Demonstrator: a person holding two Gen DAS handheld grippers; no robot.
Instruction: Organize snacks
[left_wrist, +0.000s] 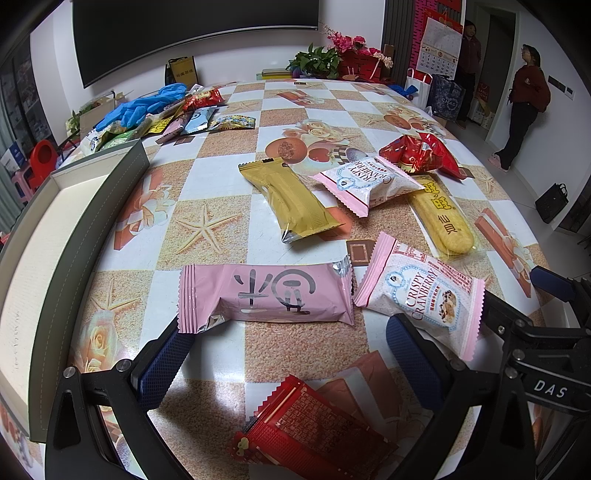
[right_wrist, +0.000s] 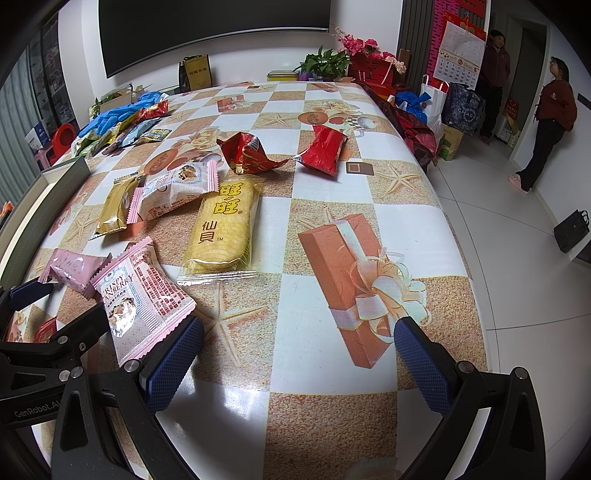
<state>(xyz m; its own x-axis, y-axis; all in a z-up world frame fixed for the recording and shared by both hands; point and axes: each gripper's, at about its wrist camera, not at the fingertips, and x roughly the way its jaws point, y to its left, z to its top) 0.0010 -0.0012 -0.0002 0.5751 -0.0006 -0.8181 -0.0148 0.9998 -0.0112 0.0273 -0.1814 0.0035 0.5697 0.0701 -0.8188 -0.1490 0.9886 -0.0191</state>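
Loose snack packets lie on the patterned table. My left gripper (left_wrist: 288, 350) is open just short of a pink packet (left_wrist: 266, 295), and a red packet (left_wrist: 310, 432) lies under its jaws. A Crispy Cranberry packet (left_wrist: 424, 295) sits to the right of the pink one, and a gold bar packet (left_wrist: 291, 199) and a yellow rice-cracker packet (left_wrist: 443, 218) lie farther off. My right gripper (right_wrist: 295, 350) is open over bare tablecloth, with the Crispy Cranberry packet (right_wrist: 144, 295) beside its left finger. The yellow rice-cracker packet (right_wrist: 225, 229) lies ahead of it.
An open grey box (left_wrist: 92, 206) with a pale inside stands at the left table edge. Blue gloves (left_wrist: 144, 103) and several more packets pile at the far left. Two red packets (right_wrist: 288, 151) lie mid-table. Flowers (right_wrist: 354, 59) and bags stand at the far end. Two people (right_wrist: 546, 122) stand at the right.
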